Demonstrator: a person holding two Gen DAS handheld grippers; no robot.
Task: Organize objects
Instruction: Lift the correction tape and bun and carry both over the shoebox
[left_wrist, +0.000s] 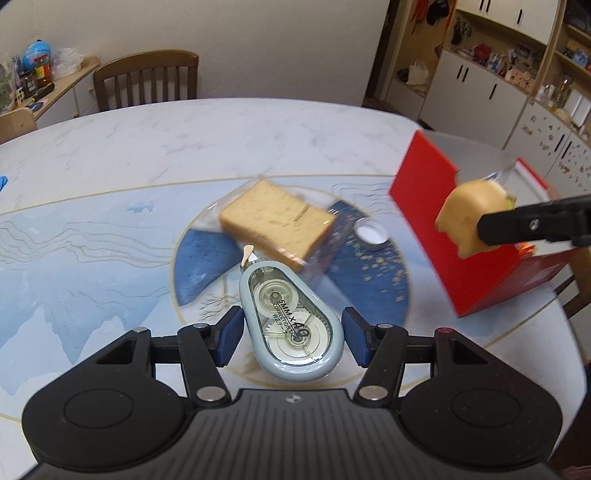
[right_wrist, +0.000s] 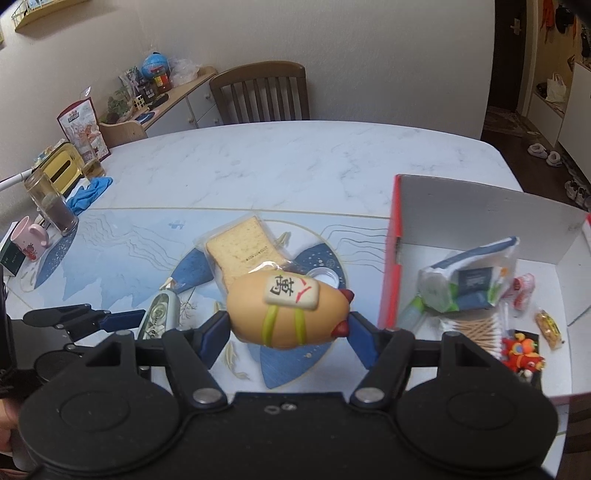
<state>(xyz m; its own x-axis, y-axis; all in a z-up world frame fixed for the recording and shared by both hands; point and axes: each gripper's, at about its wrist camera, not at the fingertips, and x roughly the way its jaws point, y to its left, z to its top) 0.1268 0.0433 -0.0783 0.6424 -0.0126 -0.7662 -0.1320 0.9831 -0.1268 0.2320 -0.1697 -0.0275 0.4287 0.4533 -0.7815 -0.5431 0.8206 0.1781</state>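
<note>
The right claw is clamped on a tan, egg-shaped rubber toy with green straps, red nubs and a white tile bearing black and red characters; its blue pads press the toy's two sides and carry it above the marble-patterned surface, just left of the open red cardboard box. From the left wrist view the same toy hangs in front of the box's red wall, pinched by a black finger.

The left claw stands open around a pale blue teardrop-shaped correction tape dispenser with a clear window showing its reels. The dispenser lies flat on the surface between the blue pads; the left pad sits right beside its edge and the right pad a little clear of it.

Beyond the dispenser lies a slice of toast-coloured bread in a clear wrapper, and just right of it a small white round cap. Inside the box are a packet of tissues, a bundle of cotton swabs and a small red figure.
</note>
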